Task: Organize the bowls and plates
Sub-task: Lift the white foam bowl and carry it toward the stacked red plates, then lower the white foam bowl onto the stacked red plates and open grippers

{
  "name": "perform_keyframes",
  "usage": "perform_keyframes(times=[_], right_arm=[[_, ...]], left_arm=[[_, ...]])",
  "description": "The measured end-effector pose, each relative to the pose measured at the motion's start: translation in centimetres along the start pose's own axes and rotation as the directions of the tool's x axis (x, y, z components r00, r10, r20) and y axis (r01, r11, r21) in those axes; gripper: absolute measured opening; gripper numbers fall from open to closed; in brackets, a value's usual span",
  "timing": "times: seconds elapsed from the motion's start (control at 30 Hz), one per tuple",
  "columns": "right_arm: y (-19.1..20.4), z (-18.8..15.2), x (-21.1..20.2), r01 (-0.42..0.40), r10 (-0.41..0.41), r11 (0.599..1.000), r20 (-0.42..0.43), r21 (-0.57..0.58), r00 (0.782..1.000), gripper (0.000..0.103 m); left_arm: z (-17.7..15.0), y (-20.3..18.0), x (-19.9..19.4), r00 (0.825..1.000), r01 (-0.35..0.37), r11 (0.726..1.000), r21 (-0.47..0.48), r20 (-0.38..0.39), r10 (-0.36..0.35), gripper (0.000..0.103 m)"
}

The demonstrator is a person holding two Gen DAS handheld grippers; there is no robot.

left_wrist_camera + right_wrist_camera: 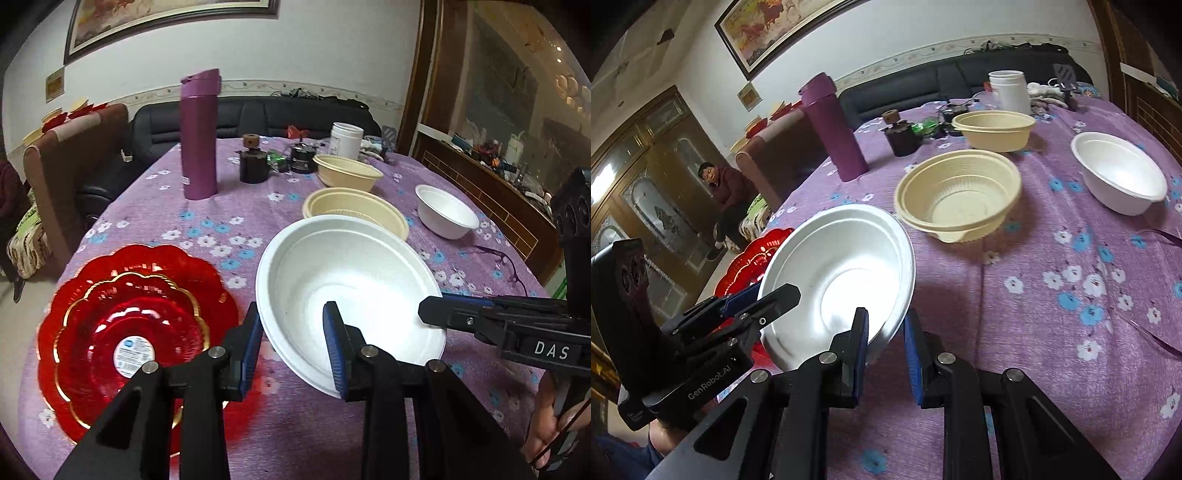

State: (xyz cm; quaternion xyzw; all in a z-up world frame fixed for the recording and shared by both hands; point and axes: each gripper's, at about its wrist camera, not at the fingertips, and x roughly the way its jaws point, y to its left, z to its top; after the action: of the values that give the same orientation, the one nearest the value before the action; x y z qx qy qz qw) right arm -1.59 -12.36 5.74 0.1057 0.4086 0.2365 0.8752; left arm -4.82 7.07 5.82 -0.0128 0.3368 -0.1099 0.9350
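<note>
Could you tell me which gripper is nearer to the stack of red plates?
Left. The left gripper grips the large white bowl's rim right beside the red plates; the right gripper grips the bowl's opposite rim, with the bowl between it and them.

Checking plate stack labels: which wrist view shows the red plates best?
Left wrist: the red plates lie nearly whole beside the held white bowl. Right wrist shows only a red rim sliver behind that bowl.
</note>
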Motion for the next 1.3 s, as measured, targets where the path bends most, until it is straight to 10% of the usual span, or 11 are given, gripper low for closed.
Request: perform_keyframes(times=[1.3], right_arm=[[11.5, 2.7, 11.0, -0.137, 0.113, 0.983, -0.182, -0.125, 0.977, 0.022]], left_arm=[[-1.4, 13.3, -3.8, 0.983, -0.170, 0.957, -0.235, 0.030, 0.182, 0.037]])
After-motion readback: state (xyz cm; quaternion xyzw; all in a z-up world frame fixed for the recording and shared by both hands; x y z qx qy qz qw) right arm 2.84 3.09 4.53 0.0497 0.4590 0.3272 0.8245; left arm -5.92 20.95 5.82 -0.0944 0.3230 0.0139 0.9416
